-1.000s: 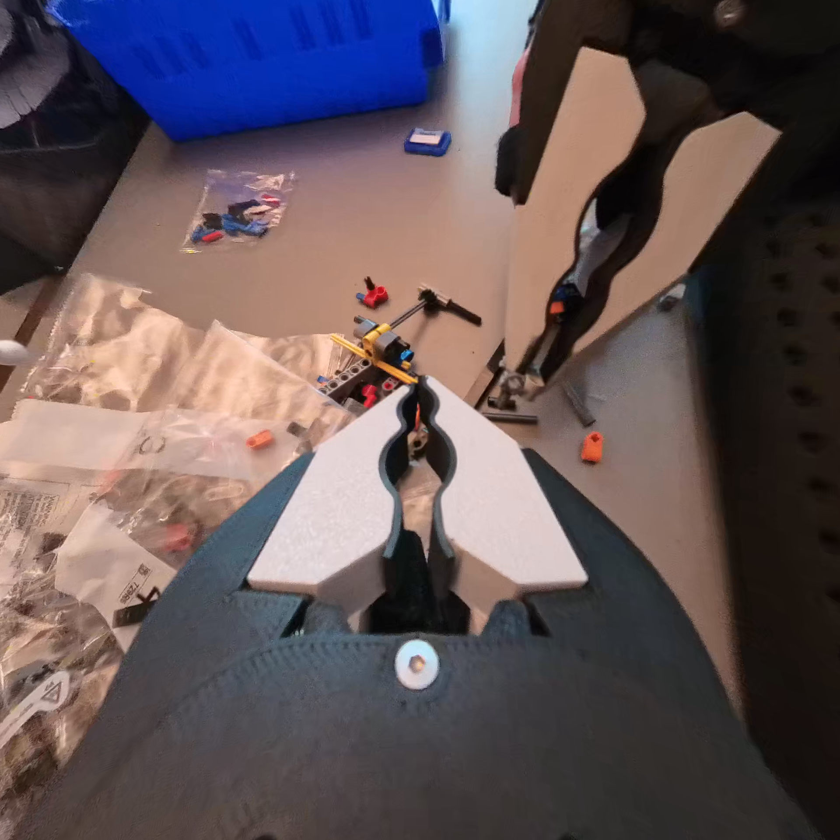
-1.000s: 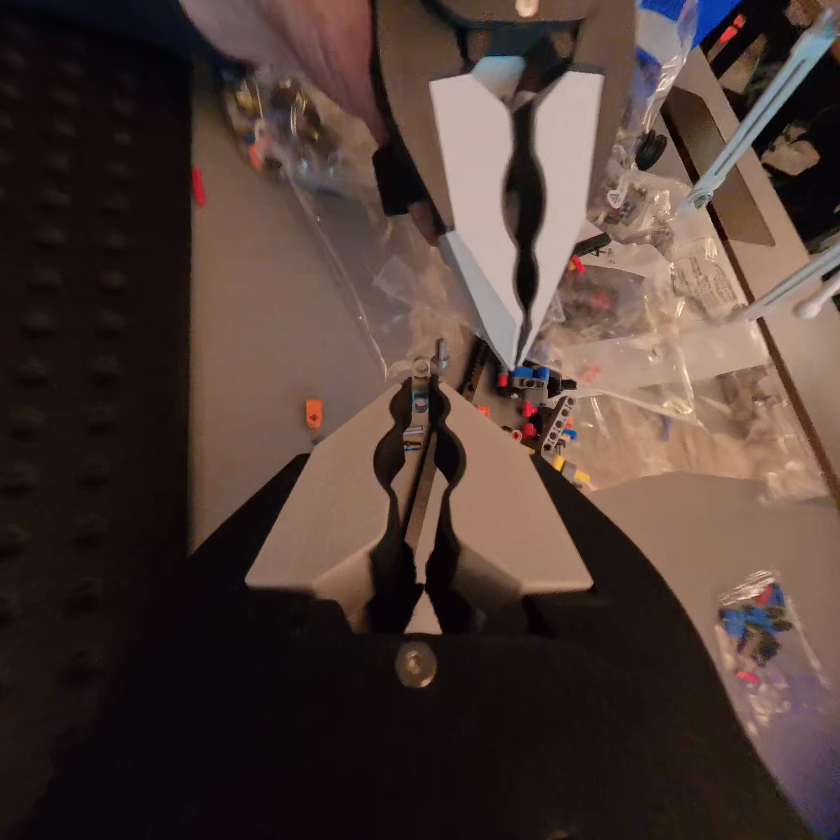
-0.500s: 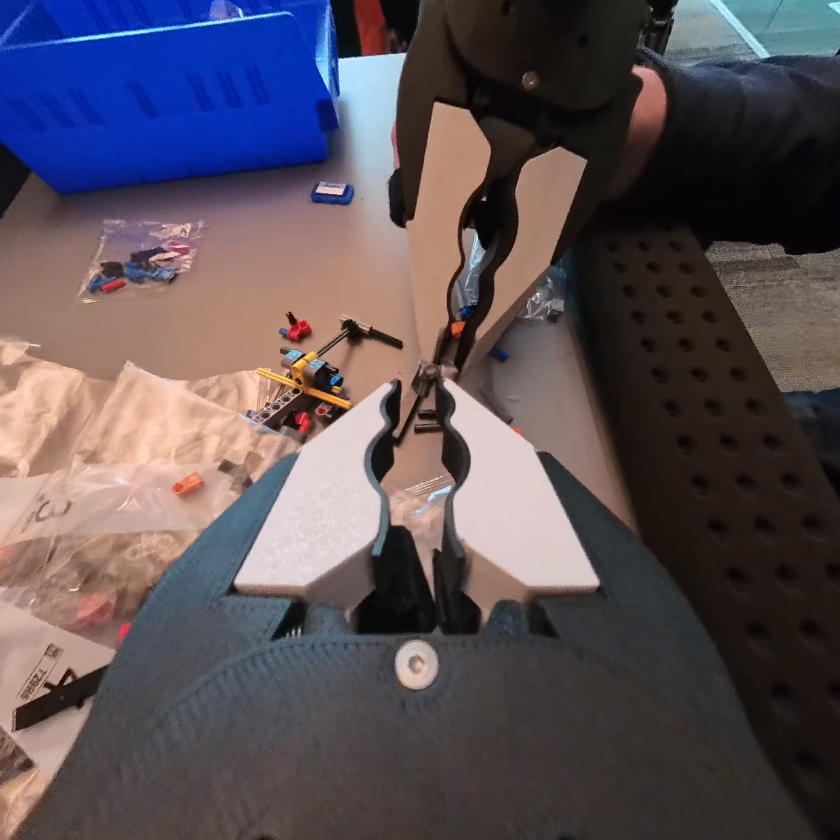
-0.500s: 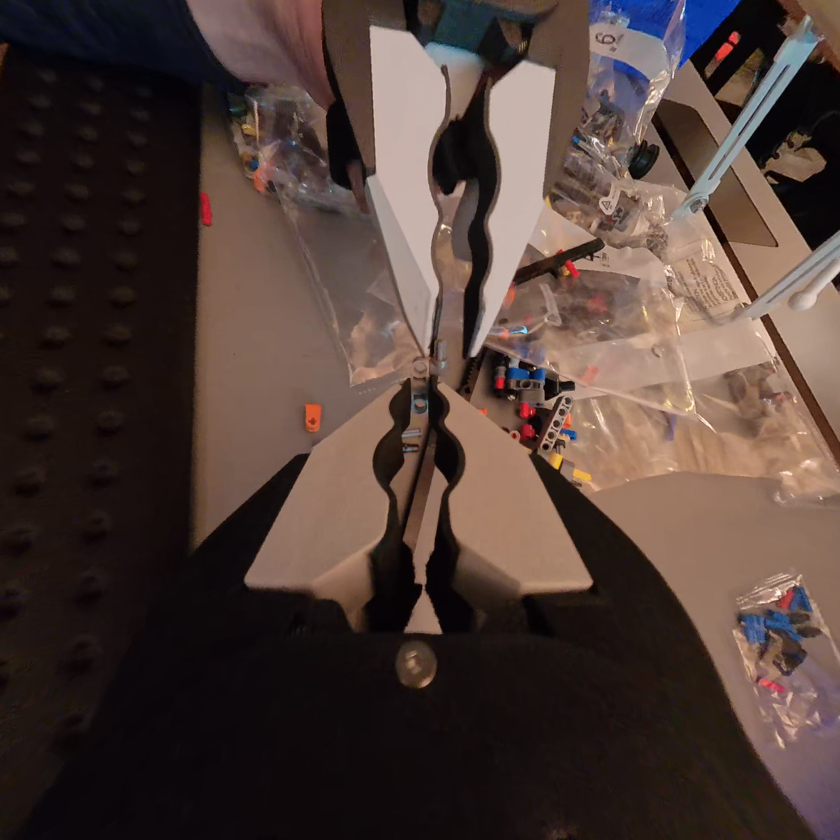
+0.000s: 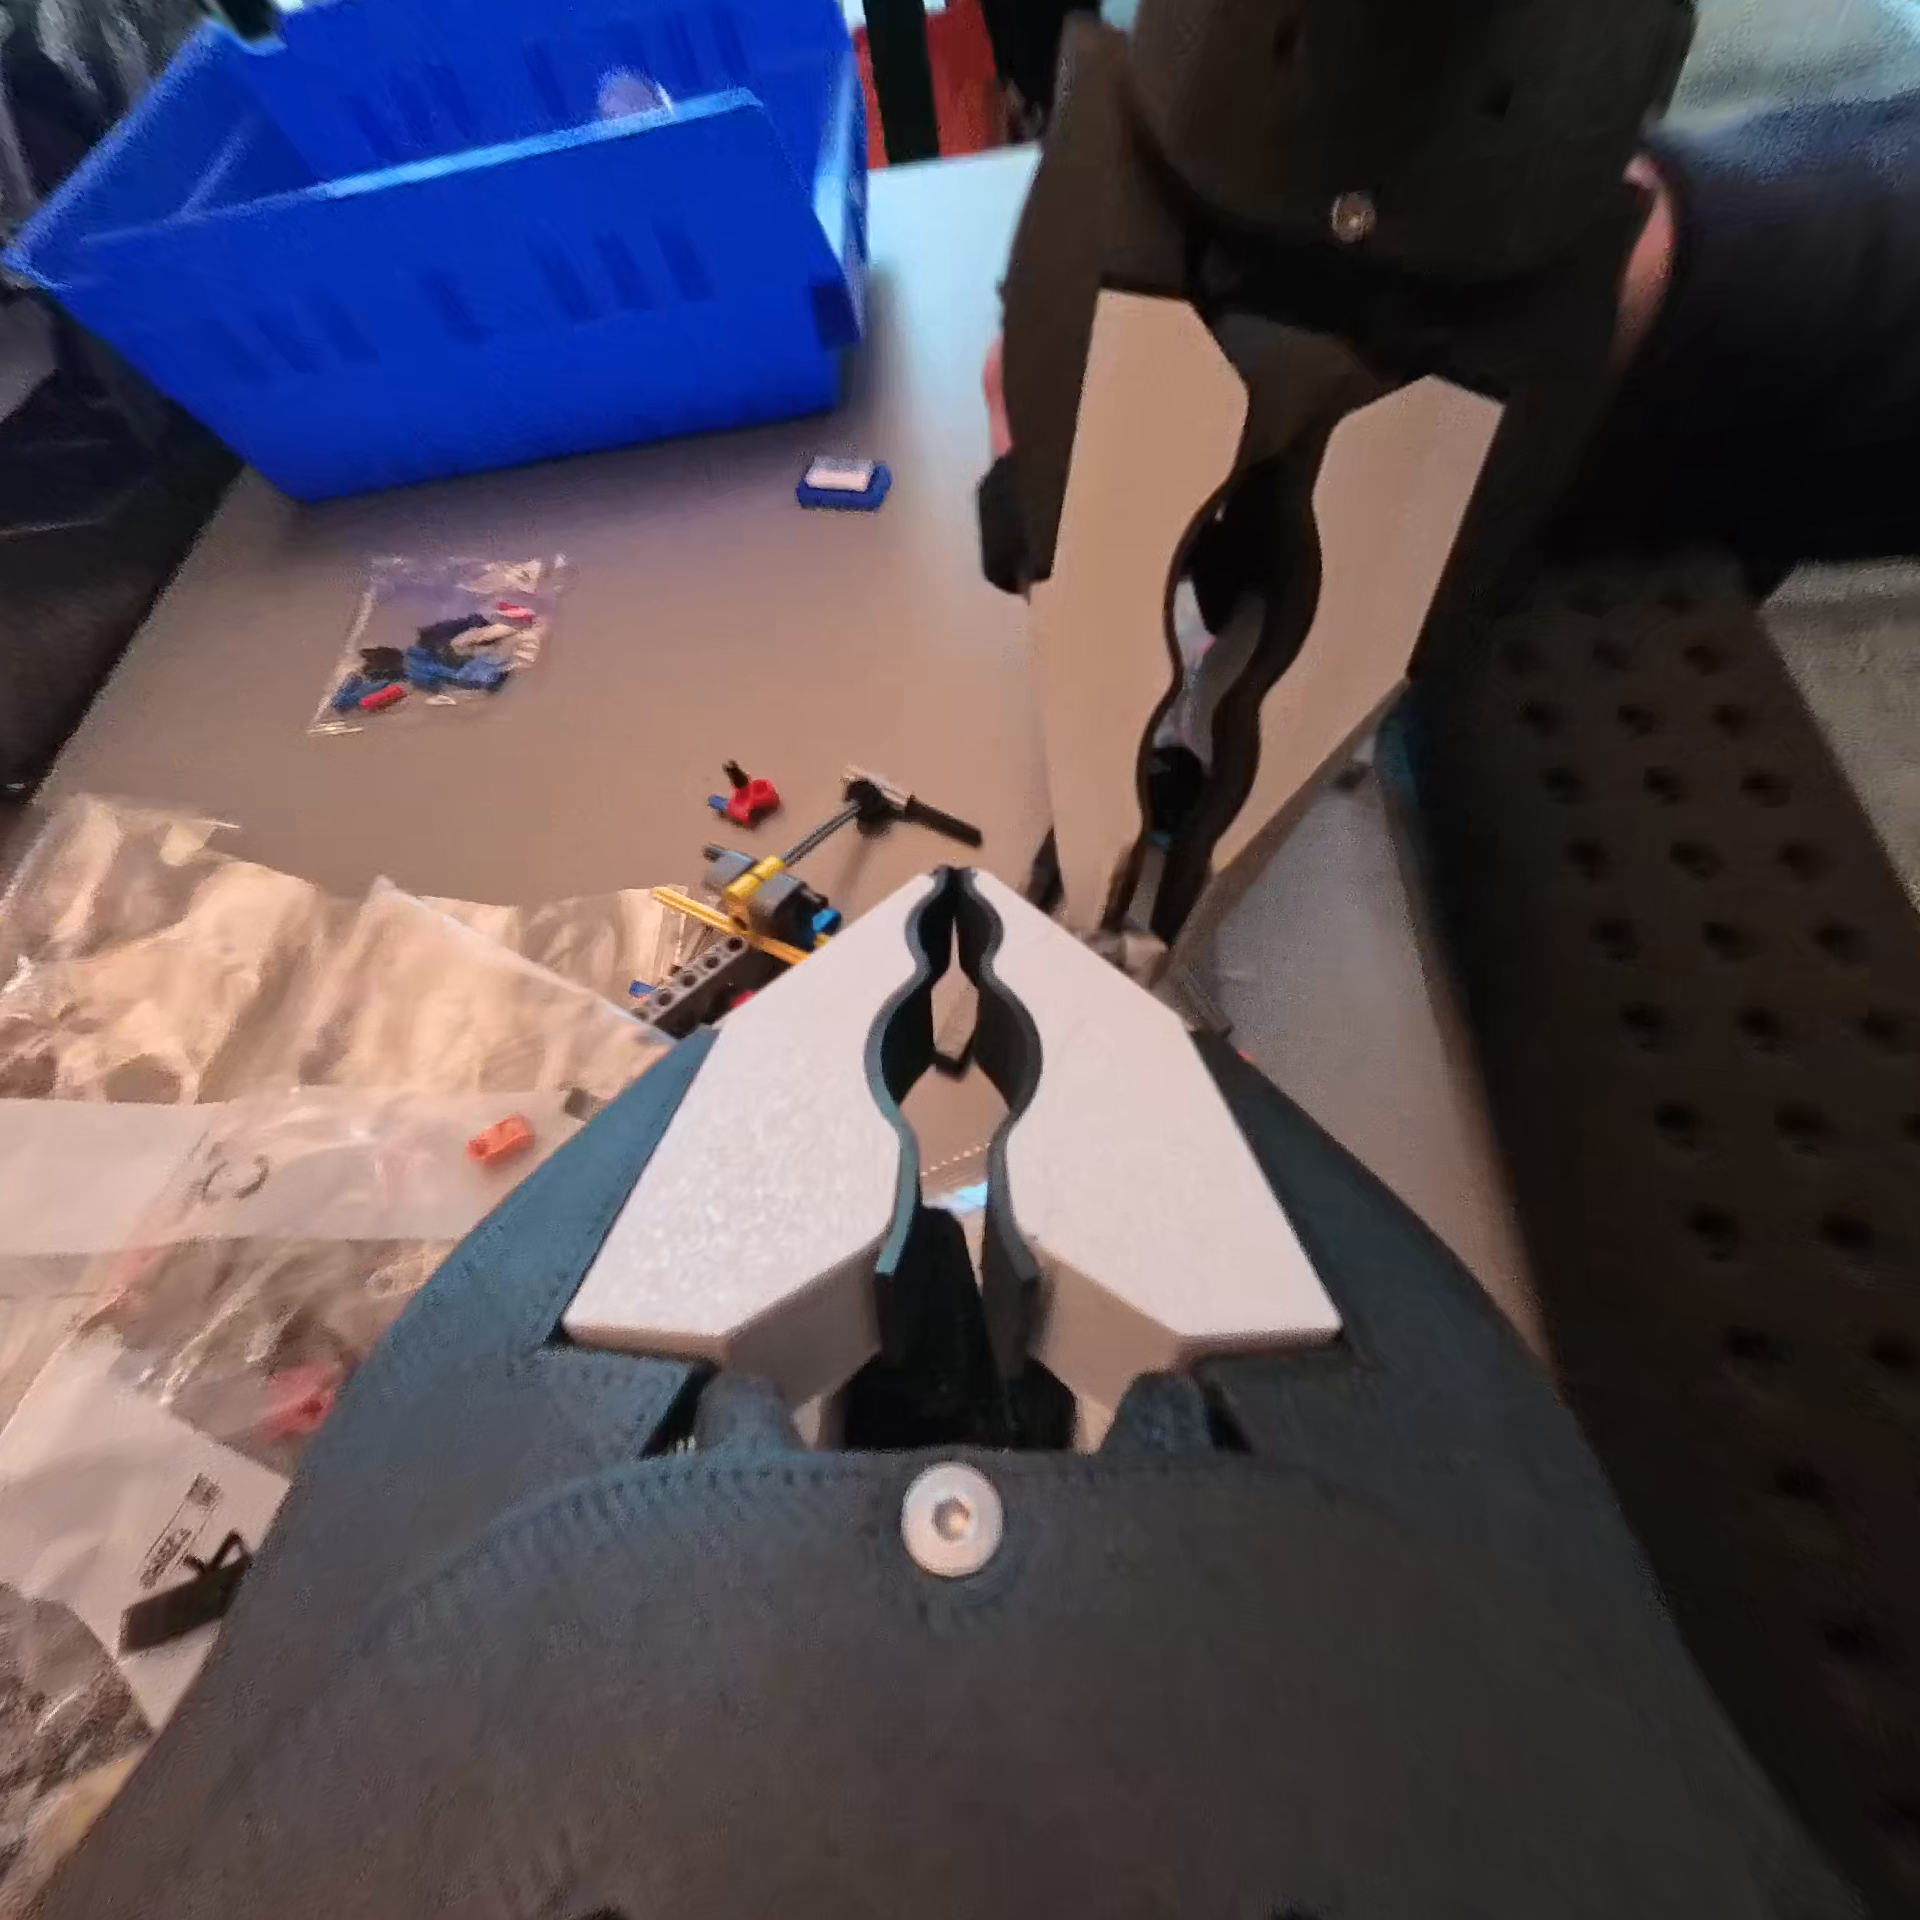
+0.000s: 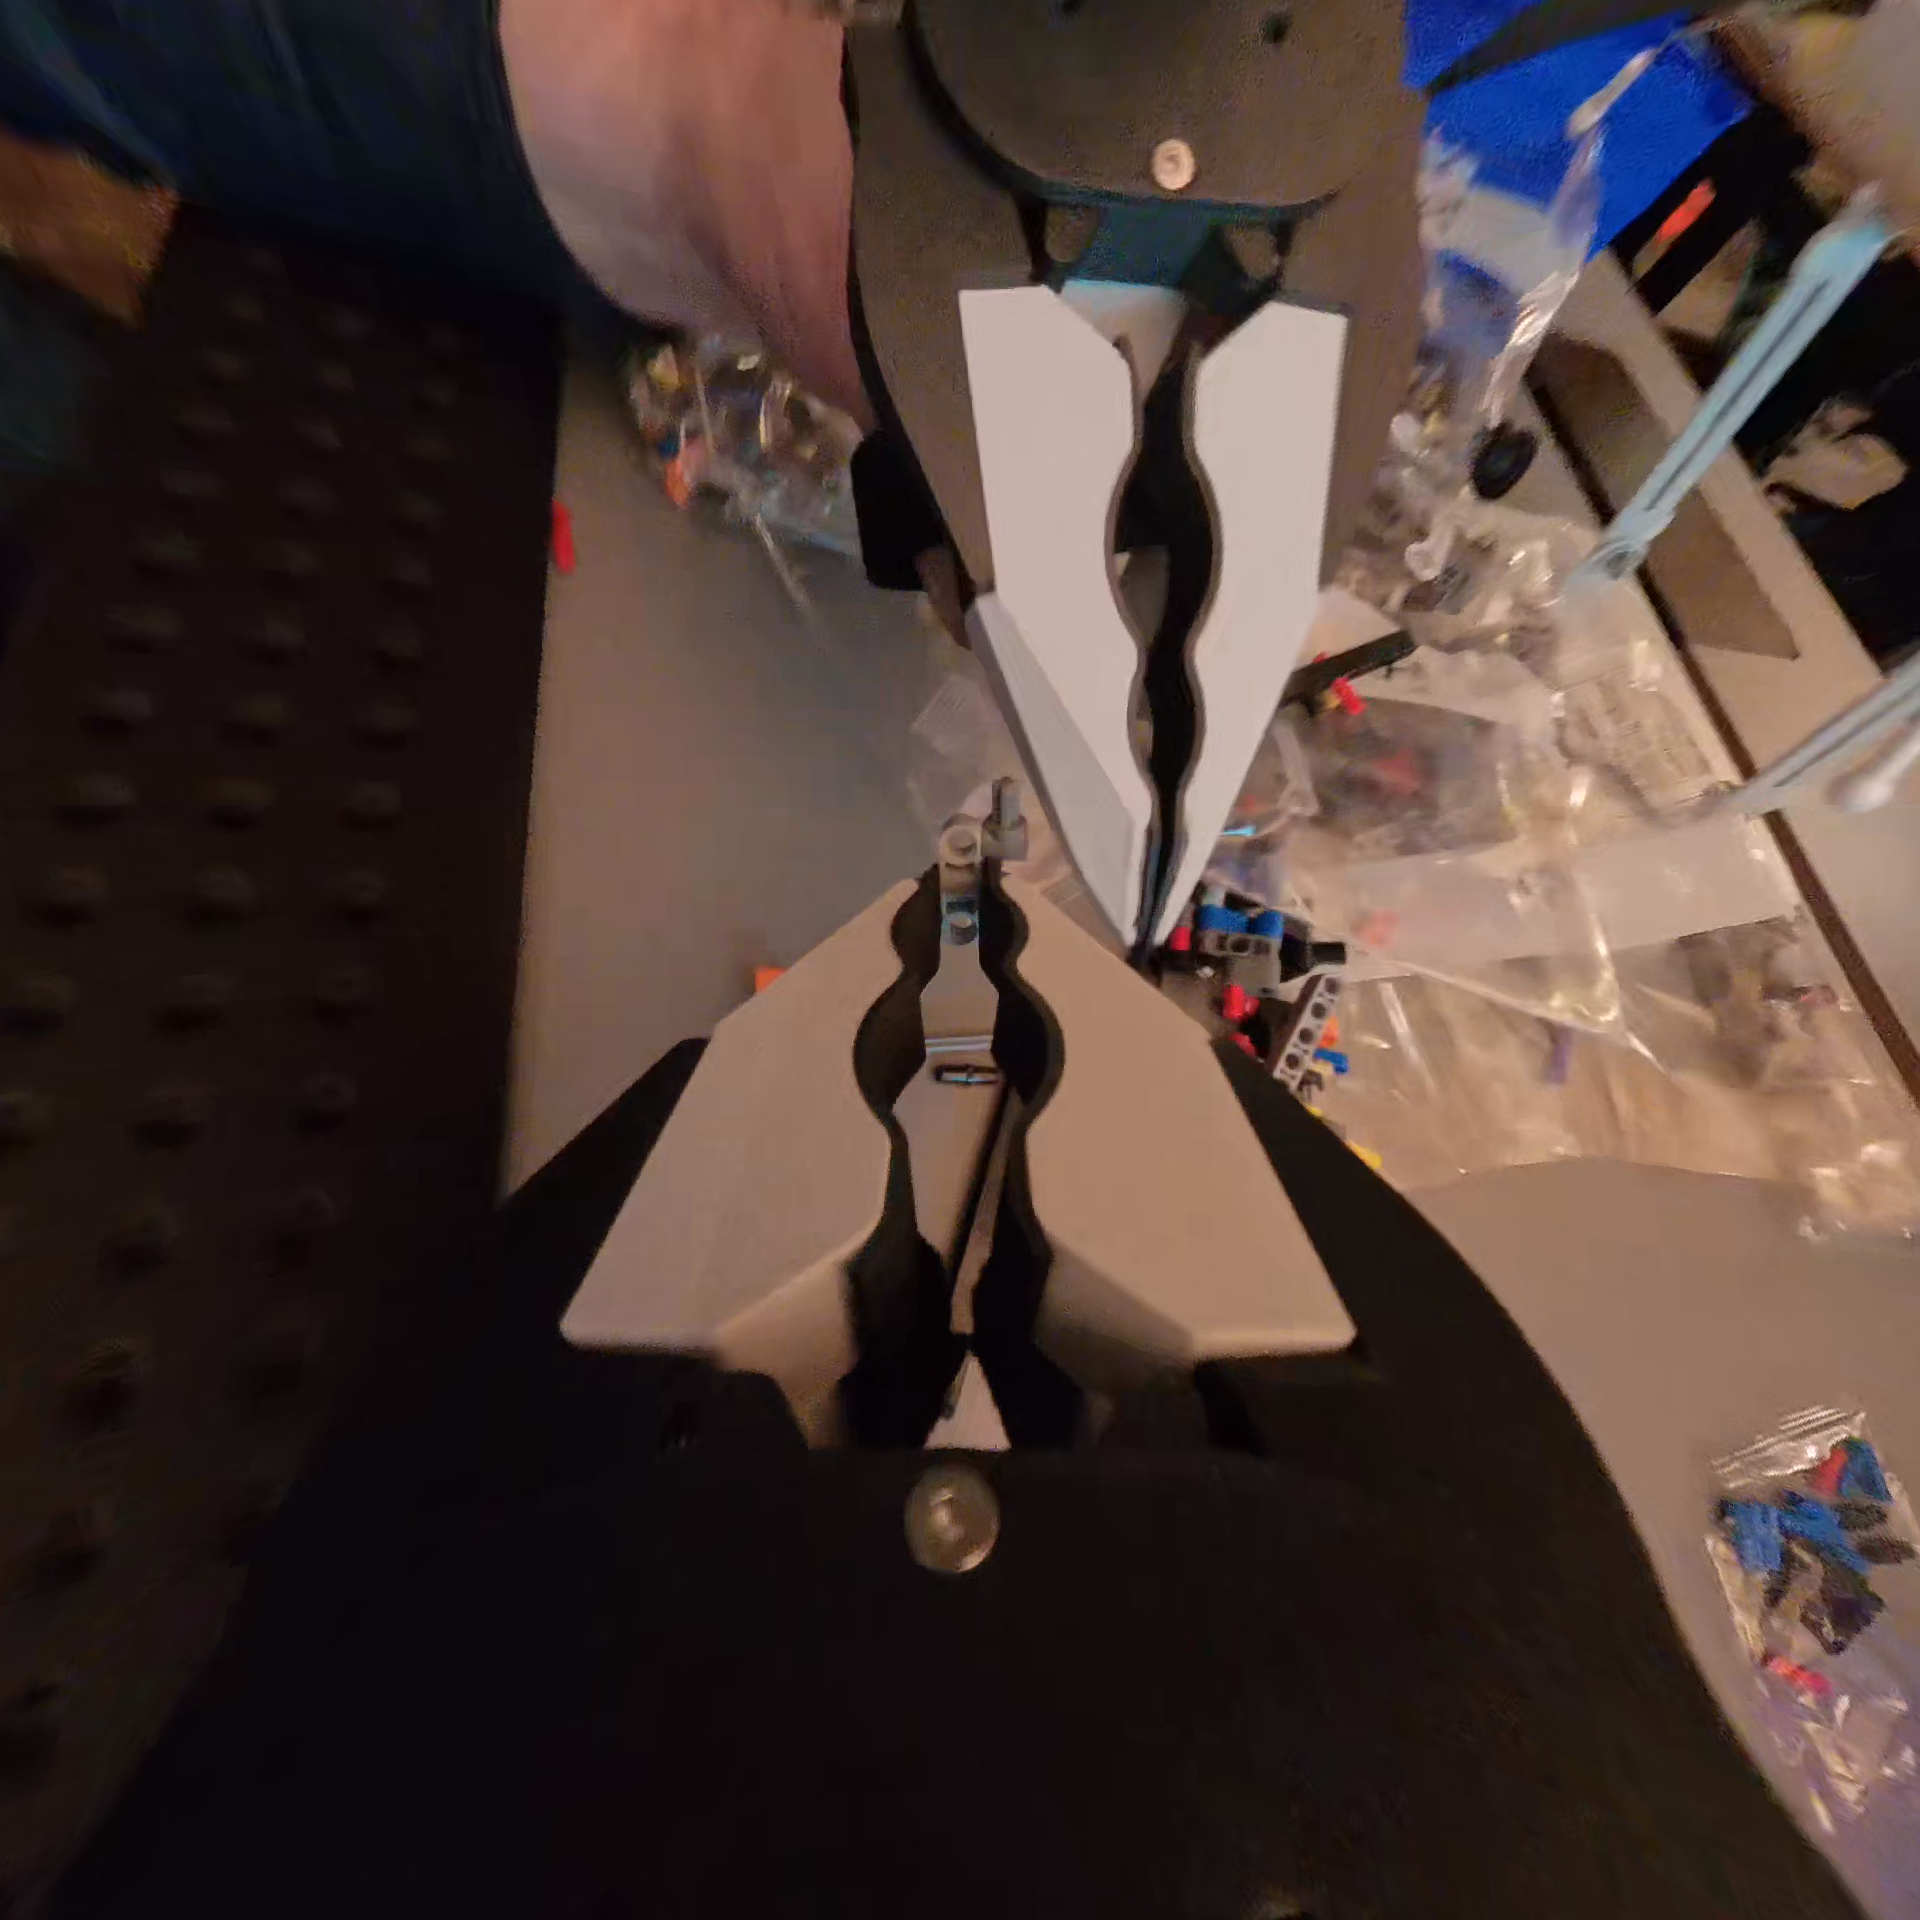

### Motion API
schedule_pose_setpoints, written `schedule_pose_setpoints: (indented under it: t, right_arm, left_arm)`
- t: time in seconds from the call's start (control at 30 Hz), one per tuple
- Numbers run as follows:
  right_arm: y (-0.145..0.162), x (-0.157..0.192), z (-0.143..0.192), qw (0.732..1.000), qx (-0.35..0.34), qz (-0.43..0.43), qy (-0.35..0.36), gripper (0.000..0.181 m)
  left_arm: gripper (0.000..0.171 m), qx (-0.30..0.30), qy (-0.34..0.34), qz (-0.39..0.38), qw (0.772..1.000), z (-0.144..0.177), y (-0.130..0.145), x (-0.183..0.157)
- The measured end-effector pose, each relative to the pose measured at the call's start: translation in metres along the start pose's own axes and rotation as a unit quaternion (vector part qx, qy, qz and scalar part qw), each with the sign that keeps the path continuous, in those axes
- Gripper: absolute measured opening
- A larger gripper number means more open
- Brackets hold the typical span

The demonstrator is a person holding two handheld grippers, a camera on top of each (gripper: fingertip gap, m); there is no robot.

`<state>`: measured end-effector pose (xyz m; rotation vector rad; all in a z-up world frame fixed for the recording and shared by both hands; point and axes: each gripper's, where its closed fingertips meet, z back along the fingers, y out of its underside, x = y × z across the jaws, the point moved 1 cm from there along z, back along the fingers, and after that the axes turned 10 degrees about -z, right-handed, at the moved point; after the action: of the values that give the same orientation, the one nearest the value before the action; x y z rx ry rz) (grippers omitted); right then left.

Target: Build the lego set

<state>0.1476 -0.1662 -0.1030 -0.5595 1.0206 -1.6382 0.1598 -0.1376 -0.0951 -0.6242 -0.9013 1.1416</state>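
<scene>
Pinching a small grey connector piece (image 6: 977, 847) only at its tips, mid-frame, the right tool (image 6: 961, 883) risks dropping it among the desk's (image 5: 644, 665) bags, while the left tool (image 5: 951, 883), closed and seemingly empty, hovers beside the half-built model (image 5: 743, 930).

print: white paper sheet (image 5: 156, 1538), bottom left; clear plastic bags (image 5: 239, 1174) | none of it legible

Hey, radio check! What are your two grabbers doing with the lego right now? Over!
Right gripper shut on small grey lego piece. Left gripper shut, empty, beside half-built lego model. Plastic bags crowd the table.
</scene>
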Motion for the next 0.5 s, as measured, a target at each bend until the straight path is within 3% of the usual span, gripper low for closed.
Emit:
schedule_pose_setpoints:
  t: [0.3,0.4,0.5]
  right_arm:
    - [0.003,-0.016,0.001,0.998,0.006,0.033,0.058,0.005]
    - [0.009,-0.018,-0.003,0.992,0.035,0.078,0.089,0.005]
    - [0.009,-0.02,-0.003,0.986,0.043,0.111,0.114,0.005]
  left_arm:
    - [0.013,-0.045,0.045,0.053,0.997,0.02,-0.003,0.002]
    - [0.012,-0.029,0.056,0.061,0.996,0.019,0.004,-0.001]
    - [0.023,-0.031,0.064,0.08,0.994,0.021,0.006,0.001]
